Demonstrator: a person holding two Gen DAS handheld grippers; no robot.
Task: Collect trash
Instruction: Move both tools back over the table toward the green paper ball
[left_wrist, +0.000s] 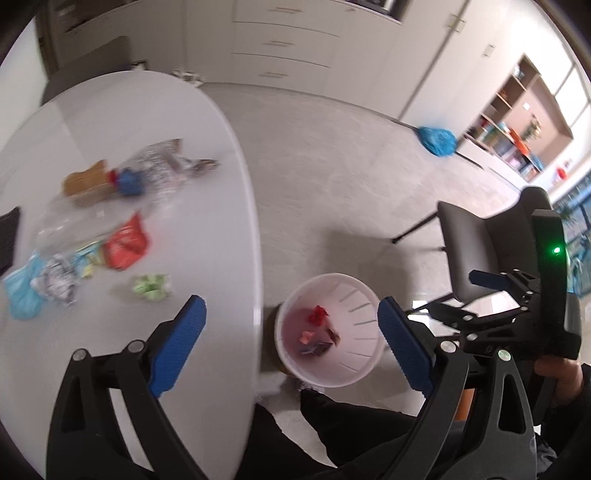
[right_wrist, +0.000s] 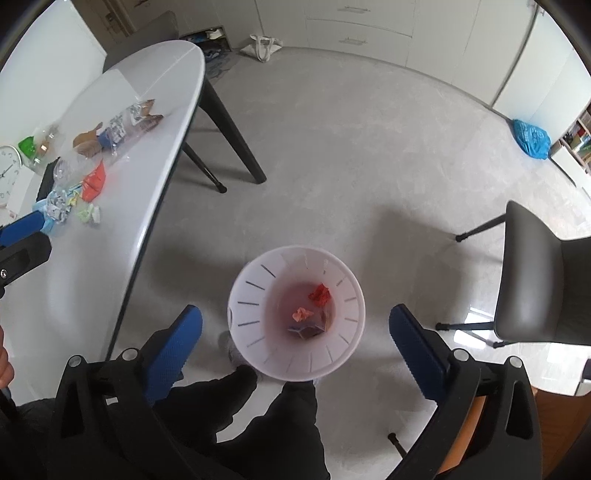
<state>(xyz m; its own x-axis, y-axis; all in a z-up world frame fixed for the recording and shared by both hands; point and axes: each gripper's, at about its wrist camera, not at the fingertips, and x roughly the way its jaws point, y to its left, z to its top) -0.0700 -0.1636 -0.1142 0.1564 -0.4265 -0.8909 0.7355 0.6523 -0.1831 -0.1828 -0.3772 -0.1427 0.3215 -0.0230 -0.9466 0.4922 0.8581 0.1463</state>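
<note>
Left wrist view: we see the left gripper (left_wrist: 291, 321) spread wide, nothing between its blue pads (left_wrist: 177, 343). It hangs over the edge of the white table (left_wrist: 155, 110), one finger above the tabletop, the other above the white bin (left_wrist: 328, 365) on the floor just beside the table. The picture is blurred. Loose trash lies on the table: a red wrapper (left_wrist: 127, 243), a green wrapper (left_wrist: 153, 288), a light blue piece (left_wrist: 22, 295), crumpled clear plastic (left_wrist: 162, 162) and a brown cardboard piece (left_wrist: 86, 181). The right gripper (left_wrist: 517, 295) shows at the right edge, held in a hand (left_wrist: 565, 376).

Right wrist view: we note the right gripper (right_wrist: 295, 332) also fully parted and empty, pointing down over the bin (right_wrist: 258, 354), touching nothing. Inside the bin lie a red scrap (right_wrist: 320, 294), a pink scrap (right_wrist: 302, 314) and a darker wrapper (right_wrist: 314, 328). Dark trouser legs (right_wrist: 288, 413) stand against the bin's near side. The table's (right_wrist: 155, 74) trash pile sits well apart to the left, with the red wrapper (right_wrist: 94, 181) in it. A grey chair (right_wrist: 535, 280) stands at right.
</note>
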